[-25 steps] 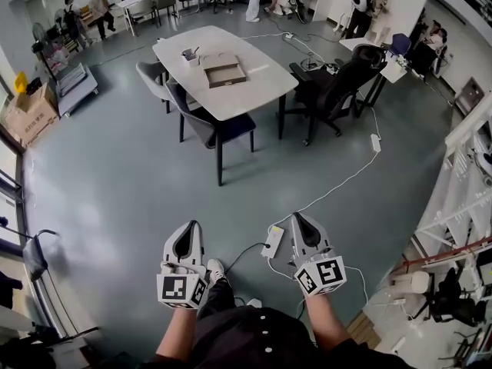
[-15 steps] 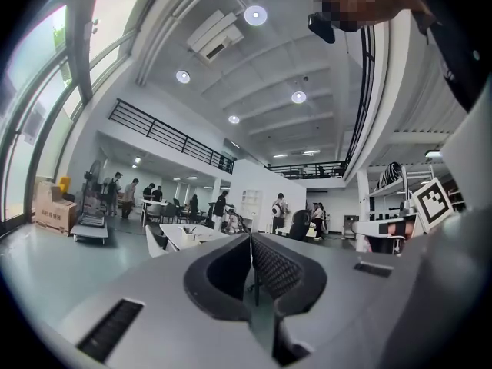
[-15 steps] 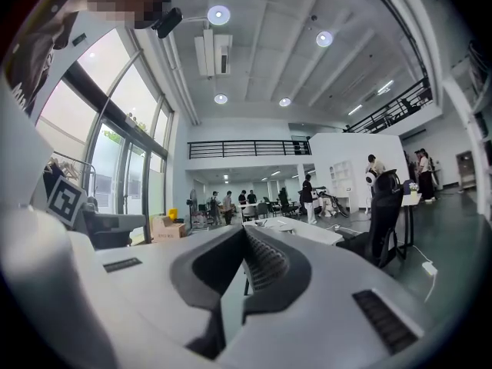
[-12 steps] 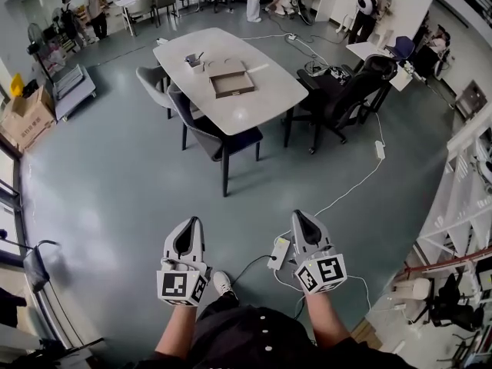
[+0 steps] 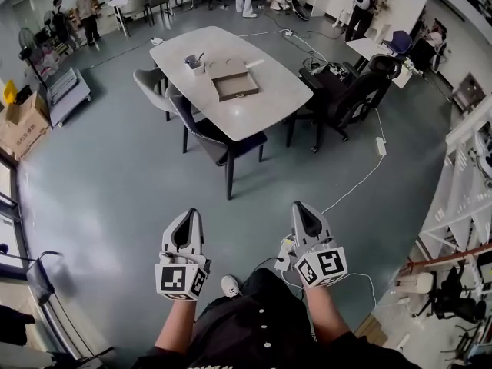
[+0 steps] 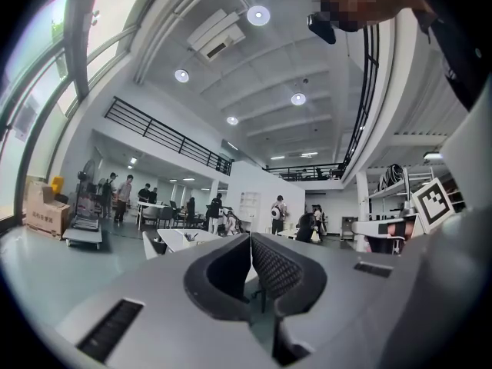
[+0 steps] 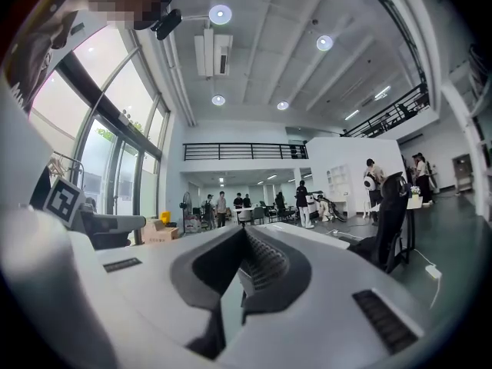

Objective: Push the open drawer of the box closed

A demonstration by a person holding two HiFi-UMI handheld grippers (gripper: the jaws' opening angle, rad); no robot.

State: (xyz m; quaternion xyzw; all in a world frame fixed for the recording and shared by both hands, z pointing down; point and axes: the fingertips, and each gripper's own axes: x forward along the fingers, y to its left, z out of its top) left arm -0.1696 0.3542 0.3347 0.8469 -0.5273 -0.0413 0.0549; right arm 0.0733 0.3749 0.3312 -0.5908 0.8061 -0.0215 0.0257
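A flat brown box (image 5: 233,81) with its drawer pulled open lies on the white table (image 5: 261,102) far ahead in the head view. Both grippers are held level over the grey floor, well short of the table. My left gripper (image 5: 187,214) is shut, its ribbed pads meeting at the tips (image 6: 250,238) with nothing between them. My right gripper (image 5: 300,206) is likewise shut and empty (image 7: 246,231). In the left gripper view the white table (image 6: 178,238) shows small beyond the jaws. The box is too small to make out in either gripper view.
A dark chair (image 5: 209,127) and a grey chair (image 5: 151,84) stand on the table's near side, a black office chair (image 5: 347,92) at its right. A white cable (image 5: 355,181) and power strip (image 5: 285,255) lie on the floor. White shelving (image 5: 469,183) lines the right. Several people stand far off.
The table and box have drawn closer and sit lower in the head view as both grippers travel forward side by side. Both stay shut.
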